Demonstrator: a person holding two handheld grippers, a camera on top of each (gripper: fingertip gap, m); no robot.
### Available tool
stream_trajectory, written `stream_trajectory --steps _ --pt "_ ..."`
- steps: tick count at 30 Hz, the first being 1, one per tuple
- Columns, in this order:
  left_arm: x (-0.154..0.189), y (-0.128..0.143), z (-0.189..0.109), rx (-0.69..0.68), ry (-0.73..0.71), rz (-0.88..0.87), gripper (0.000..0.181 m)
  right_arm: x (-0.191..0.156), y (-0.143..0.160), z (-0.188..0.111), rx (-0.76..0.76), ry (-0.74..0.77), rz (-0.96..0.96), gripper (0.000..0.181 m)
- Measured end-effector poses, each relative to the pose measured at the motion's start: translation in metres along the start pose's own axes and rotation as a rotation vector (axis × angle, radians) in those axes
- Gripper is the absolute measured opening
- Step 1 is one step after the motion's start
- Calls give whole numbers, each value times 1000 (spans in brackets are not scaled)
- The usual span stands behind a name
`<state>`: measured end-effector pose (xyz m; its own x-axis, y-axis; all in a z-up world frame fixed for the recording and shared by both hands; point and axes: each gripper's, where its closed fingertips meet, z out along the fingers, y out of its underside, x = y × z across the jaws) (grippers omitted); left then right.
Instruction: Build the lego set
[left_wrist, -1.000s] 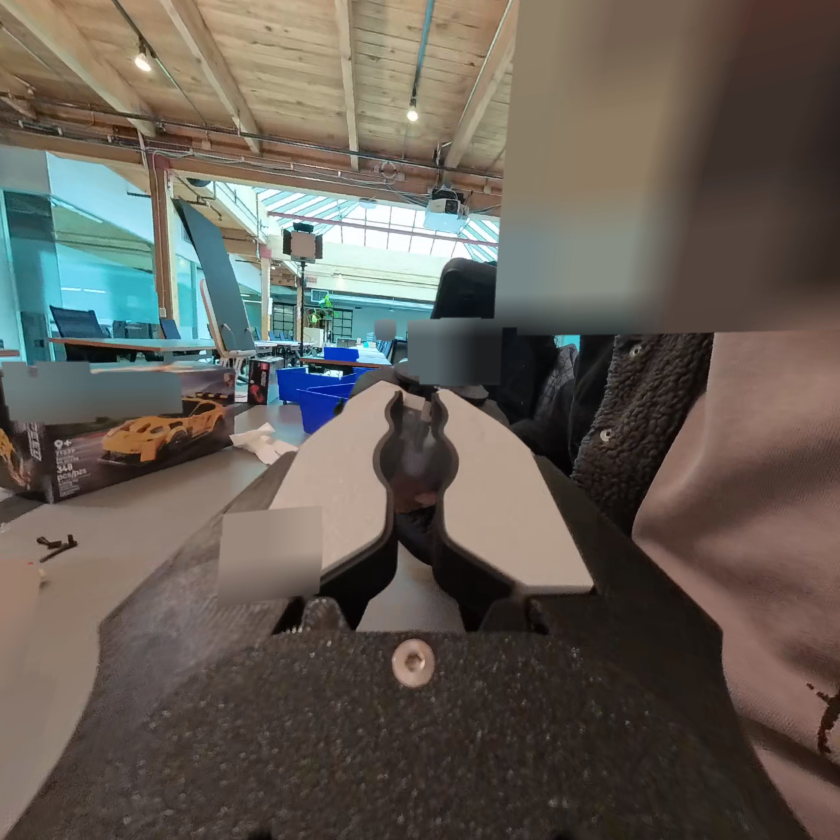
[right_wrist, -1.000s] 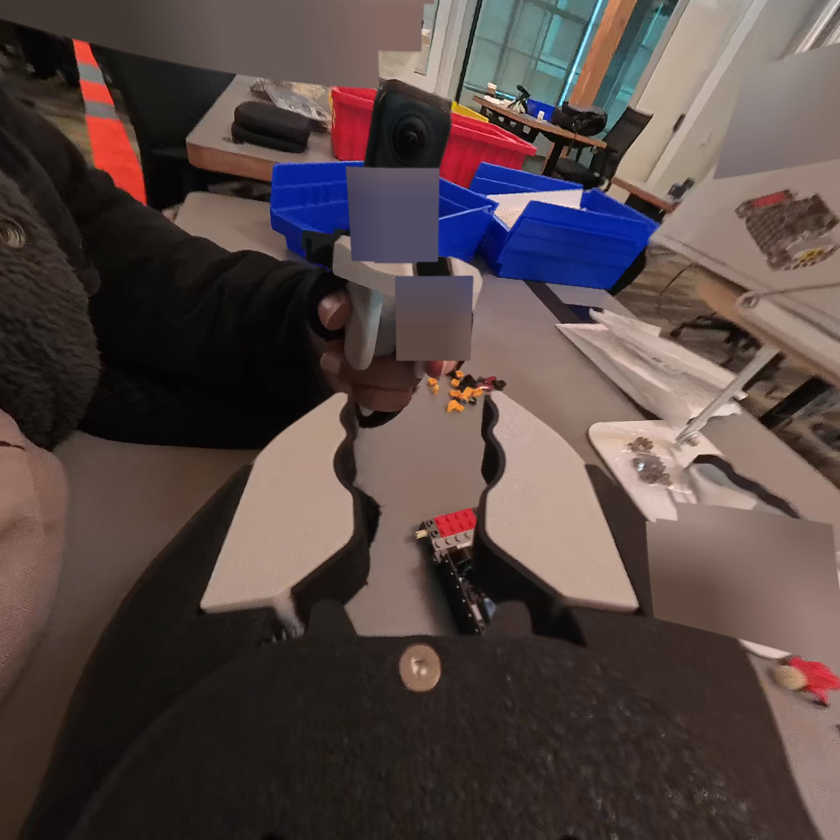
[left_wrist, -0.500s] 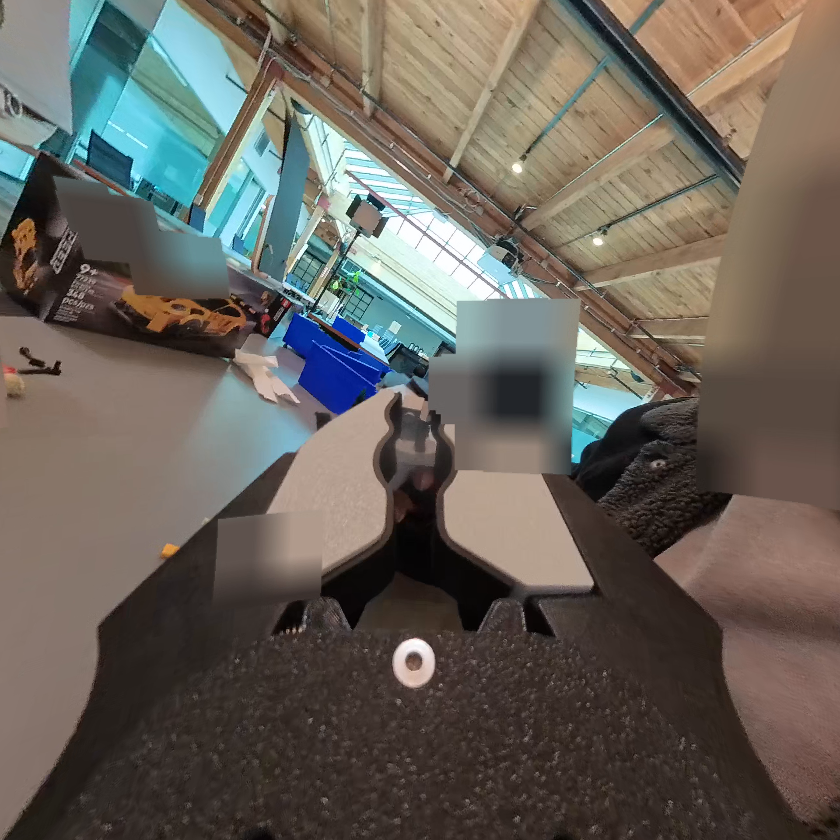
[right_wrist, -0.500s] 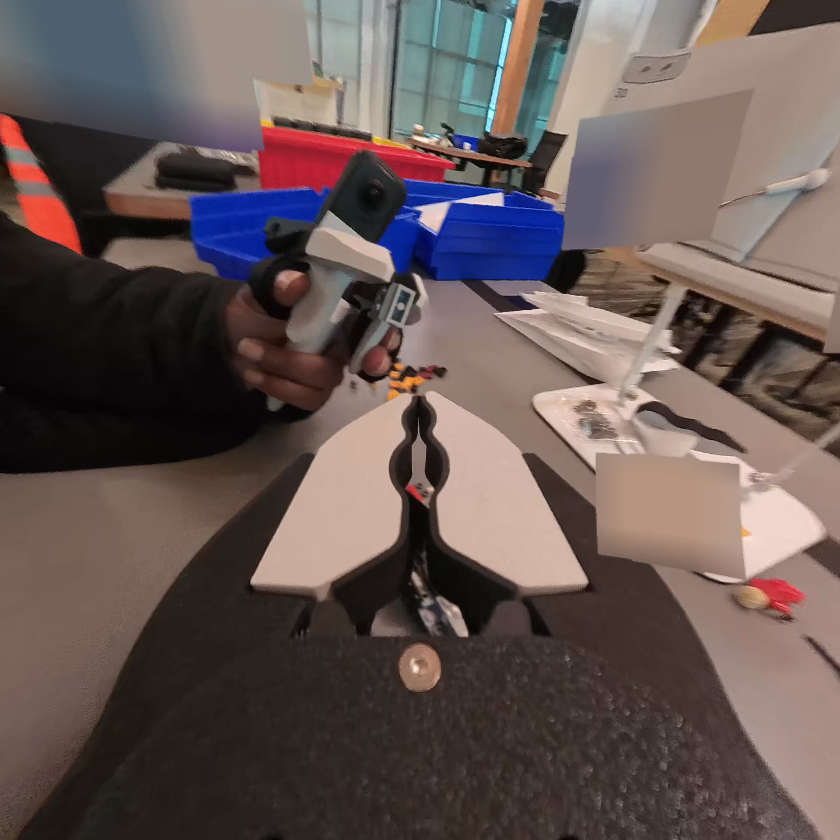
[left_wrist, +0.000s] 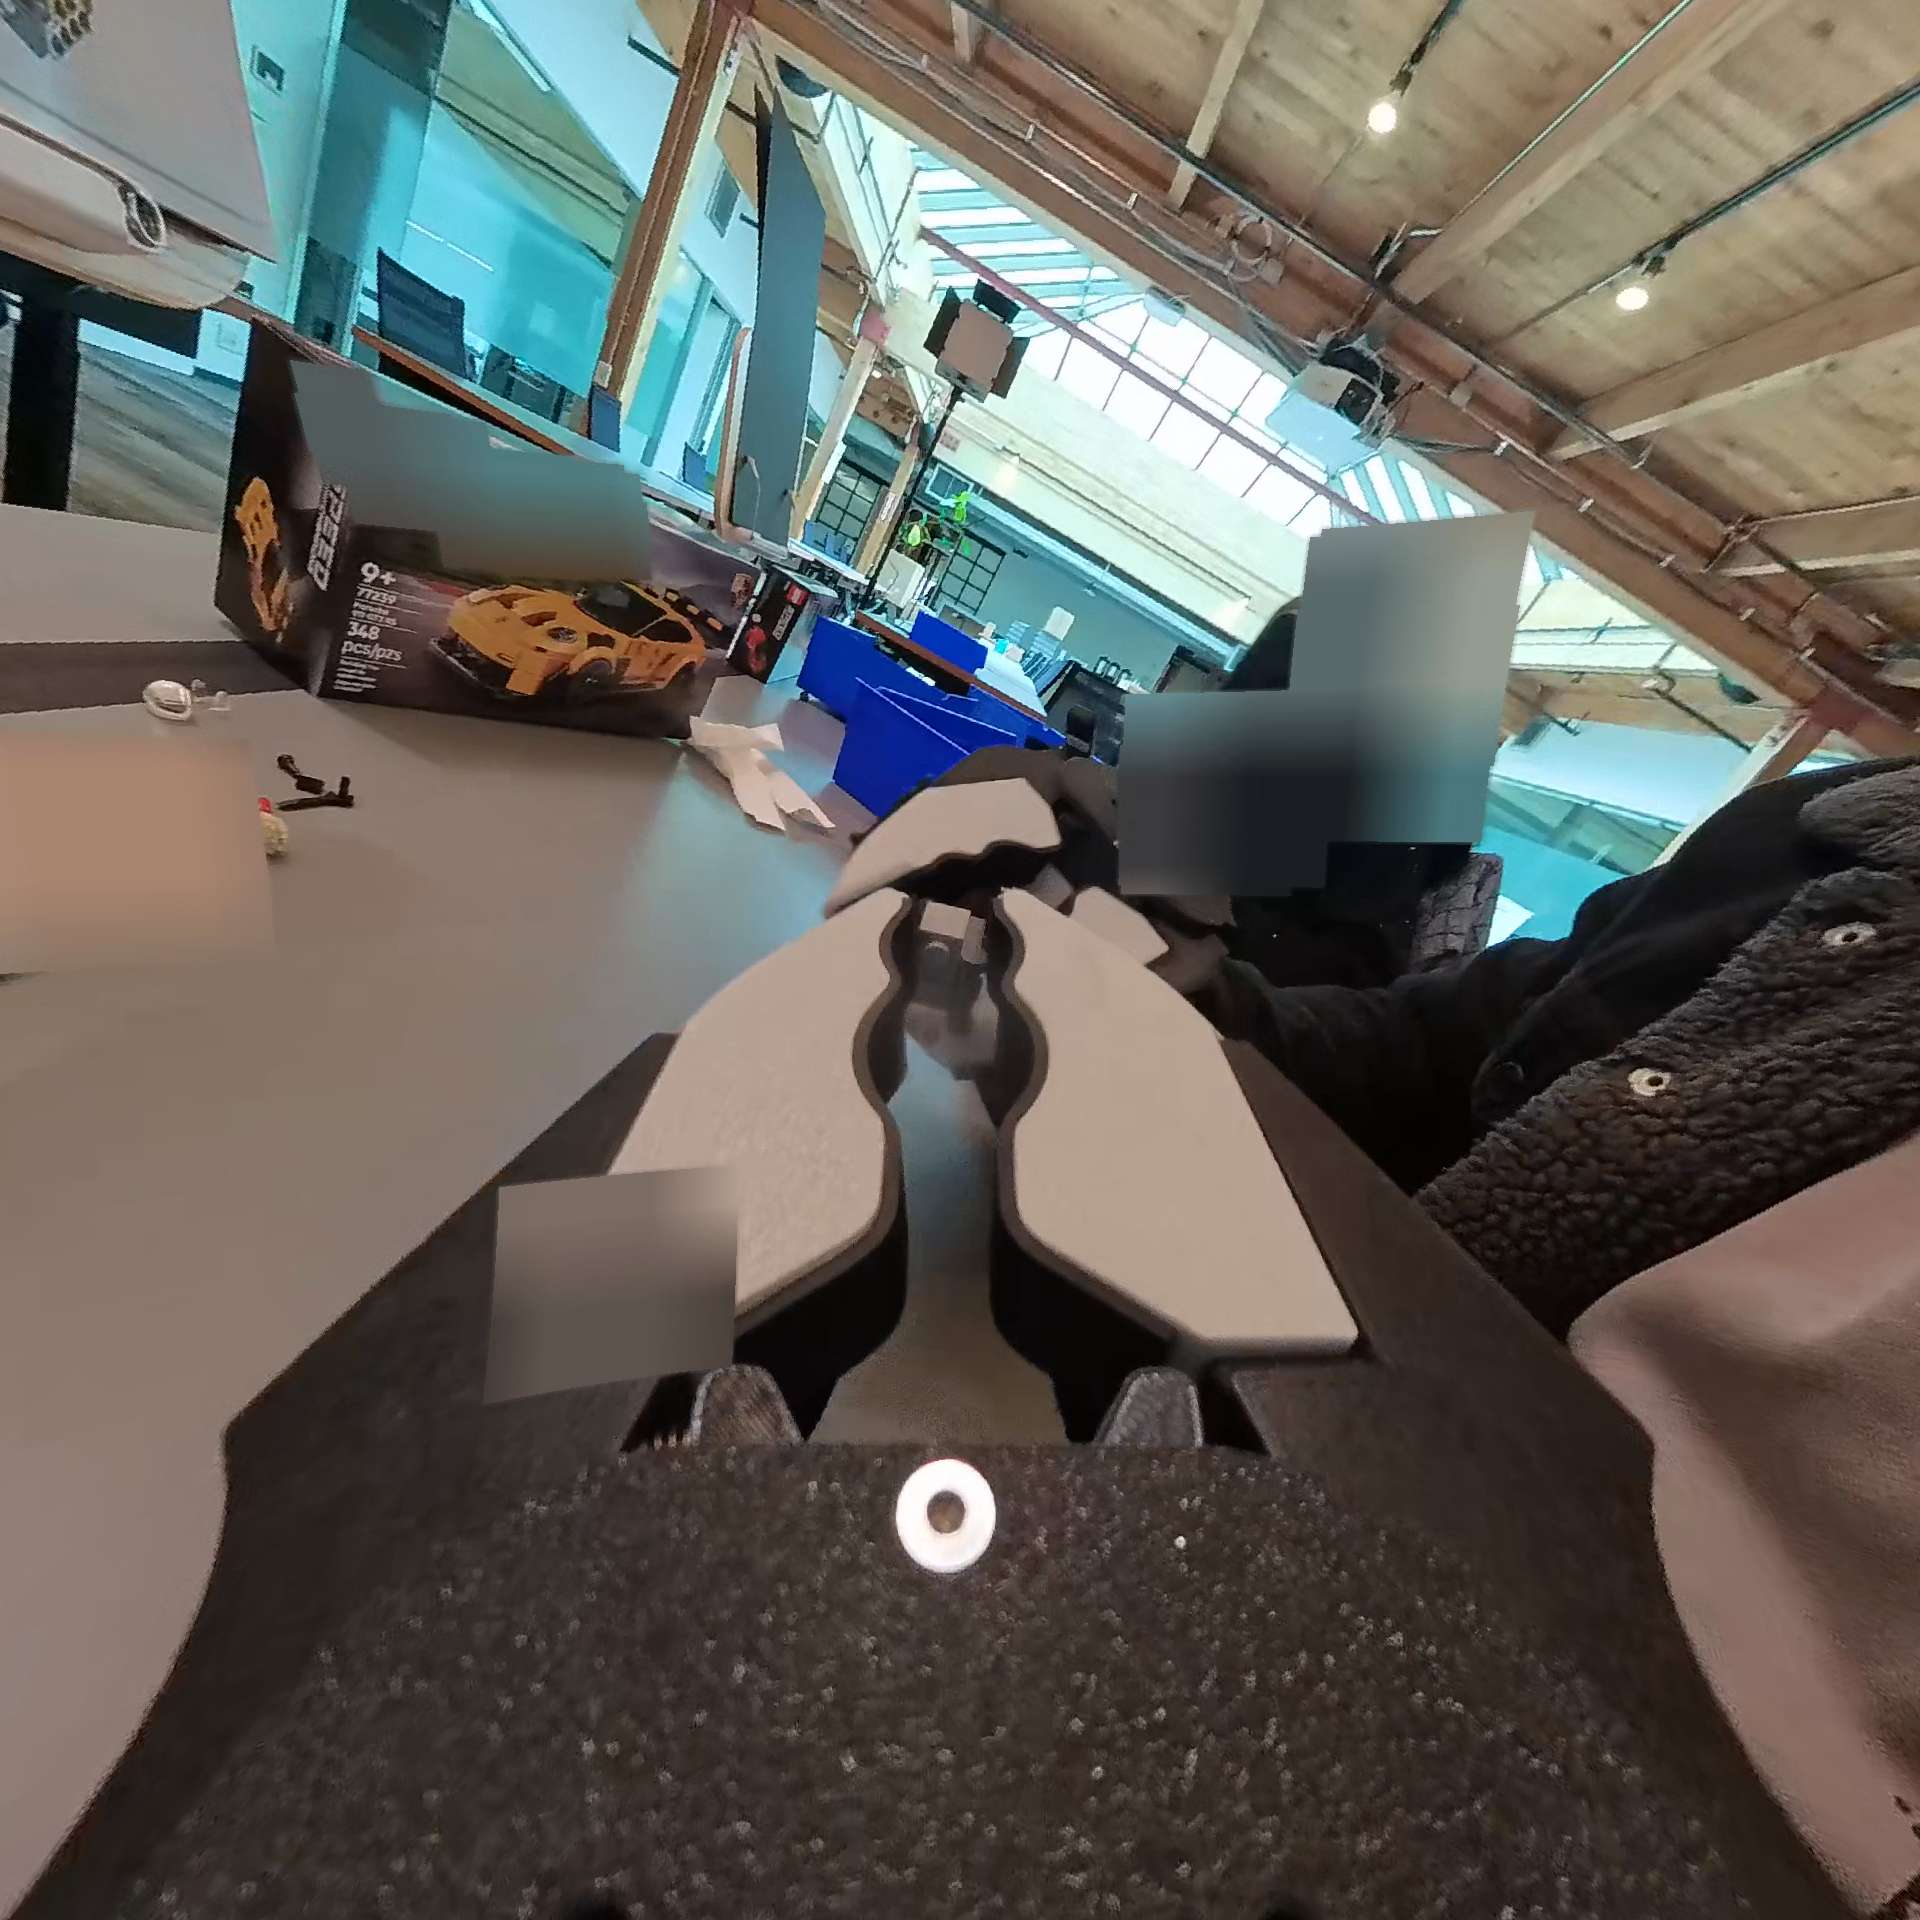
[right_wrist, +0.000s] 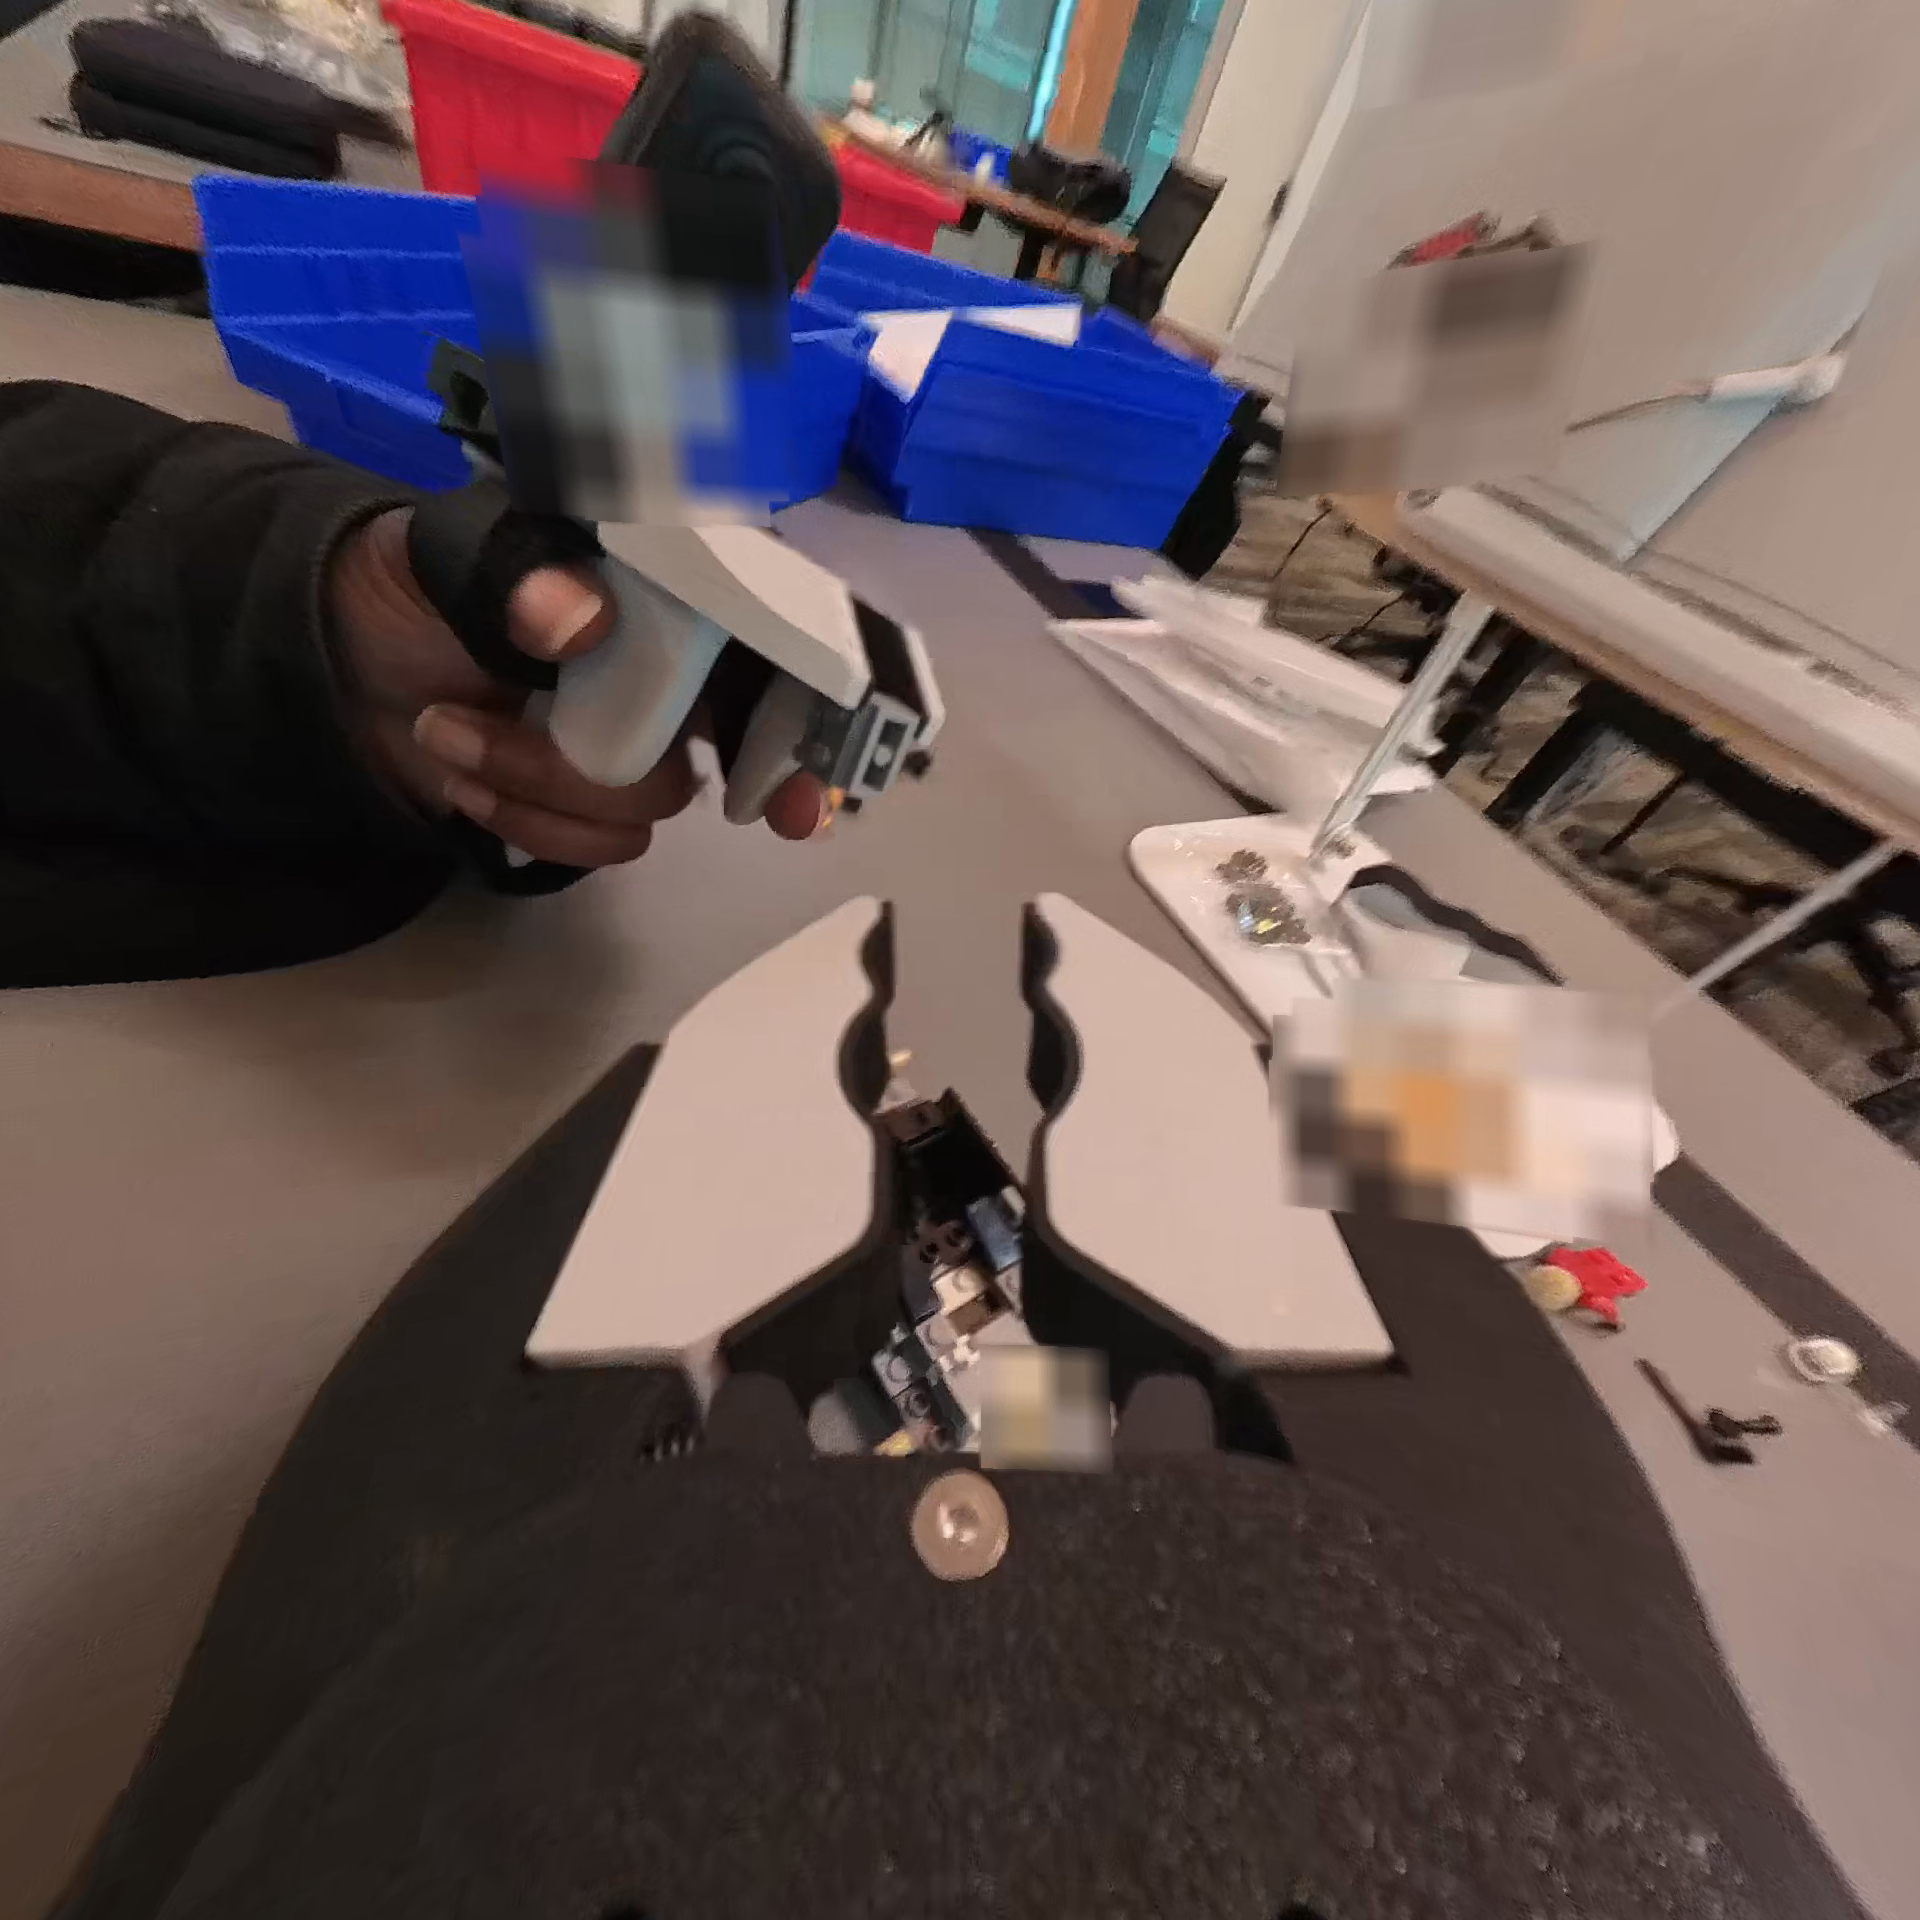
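Note:
My left gripper (left_wrist: 951, 914) is shut on a small grey brick (left_wrist: 943, 923). The right wrist view shows the same gripper (right_wrist: 883, 727) in a person's hand, with the grey brick (right_wrist: 873, 743) pinched at its tips above the grey table (right_wrist: 312, 1143). My right gripper (right_wrist: 956, 914) is shut on a black lego assembly (right_wrist: 940, 1153) with blue and grey bricks, which sits deep between the fingers, behind the tips. In the left wrist view the right gripper (left_wrist: 997, 873) is just ahead of my left fingertips.
The black lego box (left_wrist: 457, 623) and crumpled paper (left_wrist: 758, 758) lie at the table's far side. Blue bins (right_wrist: 1039, 436) stand behind. A white stand base with small parts (right_wrist: 1257, 904), a red piece (right_wrist: 1600, 1273) and black pins (right_wrist: 1704, 1423) lie to the right. The grippers are tip to tip, or close to it.
The right jaws closed from wide open around the assembly that lay by the right finger; they now stand wider than half a second ago. The left gripper has come close to the right one, still holding its brick.

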<state>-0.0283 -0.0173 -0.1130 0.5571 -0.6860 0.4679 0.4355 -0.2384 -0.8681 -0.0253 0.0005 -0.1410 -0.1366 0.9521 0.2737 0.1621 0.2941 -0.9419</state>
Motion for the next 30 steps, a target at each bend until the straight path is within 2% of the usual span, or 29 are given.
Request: stream_trajectory --steps 2,6,8,11,18,24,30 --pt "-2 1 0 -6 -14 10 12 3 -6 -4 42 24 -24 9" --pt "-4 2 0 -18 -25 26 12 0 -3 -3 37 -2 16 18" --pt "-4 3 0 -26 -25 31 12 -3 -6 -3 59 -29 47 17" --pt "-2 5 0 -36 -16 35 12 -8 -11 -6 82 -50 49 0" --pt "2 9 2 -77 10 48 12 -11 -13 -10 92 -87 83 2" --pt "11 17 5 -130 50 116 12 -22 -19 -15 109 -242 240 18" --pt "24 22 7 -151 105 171 12 -37 -25 -16 134 -372 359 18"
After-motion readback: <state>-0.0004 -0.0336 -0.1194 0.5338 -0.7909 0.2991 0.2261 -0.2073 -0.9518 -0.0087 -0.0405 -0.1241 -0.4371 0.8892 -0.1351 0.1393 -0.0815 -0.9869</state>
